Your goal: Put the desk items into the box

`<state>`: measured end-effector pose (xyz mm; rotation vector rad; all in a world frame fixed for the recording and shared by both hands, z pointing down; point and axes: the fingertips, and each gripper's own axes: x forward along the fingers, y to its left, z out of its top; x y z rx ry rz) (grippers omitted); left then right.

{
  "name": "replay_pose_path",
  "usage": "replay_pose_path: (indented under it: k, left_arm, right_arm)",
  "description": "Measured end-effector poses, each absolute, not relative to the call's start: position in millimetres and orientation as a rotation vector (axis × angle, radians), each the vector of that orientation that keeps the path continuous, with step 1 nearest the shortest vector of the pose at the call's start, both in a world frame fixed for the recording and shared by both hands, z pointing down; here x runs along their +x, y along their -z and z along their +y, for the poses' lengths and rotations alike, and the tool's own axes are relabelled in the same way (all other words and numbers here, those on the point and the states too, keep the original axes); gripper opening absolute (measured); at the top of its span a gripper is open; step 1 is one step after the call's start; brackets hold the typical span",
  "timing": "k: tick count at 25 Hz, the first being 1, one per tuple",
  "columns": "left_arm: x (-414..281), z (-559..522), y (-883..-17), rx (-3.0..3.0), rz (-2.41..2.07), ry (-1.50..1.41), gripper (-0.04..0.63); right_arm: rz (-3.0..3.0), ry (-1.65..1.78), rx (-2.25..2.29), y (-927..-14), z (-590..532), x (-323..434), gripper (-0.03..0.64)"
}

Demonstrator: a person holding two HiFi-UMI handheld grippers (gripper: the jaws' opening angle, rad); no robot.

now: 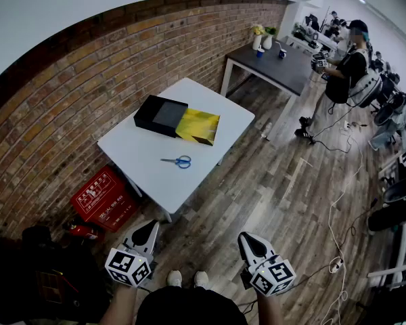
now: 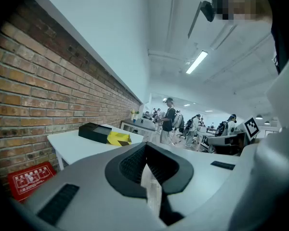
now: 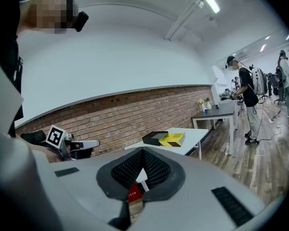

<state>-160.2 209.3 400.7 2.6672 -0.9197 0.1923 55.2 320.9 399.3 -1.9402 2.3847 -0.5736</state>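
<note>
left gripper: jaws together, empty
right gripper: same, pinched closed
scissors: on table, near side of box

Bright, even light from ceiling strip lights; heavy fisheye warp, dark vignetted corners, soft shadows, pretty sharp overall.

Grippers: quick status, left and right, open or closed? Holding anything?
Left gripper: closed, jaws together, nothing held.
Right gripper: closed, jaws together, nothing held.

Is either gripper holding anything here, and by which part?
Nothing is held: the left gripper and the right gripper are both shut and empty.
</note>
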Motion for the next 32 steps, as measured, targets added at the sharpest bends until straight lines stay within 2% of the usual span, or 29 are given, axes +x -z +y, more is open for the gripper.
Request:
replay_pose_path:
  k: [16,32]
  left_arm:
    - [-162.7,221.7,-400.2,2.685,-0.873,-0.202,0.014]
    - [-195.2,212.5,-405.0,2.690,-0.818,-0.197,0.014]
  right_arm:
    - [2.384,0.624,-1.930,-404.2,334.3,42.0,0.021]
    - [2.356,0.662,-1.948,-406.1,327.0,7.3,0.022]
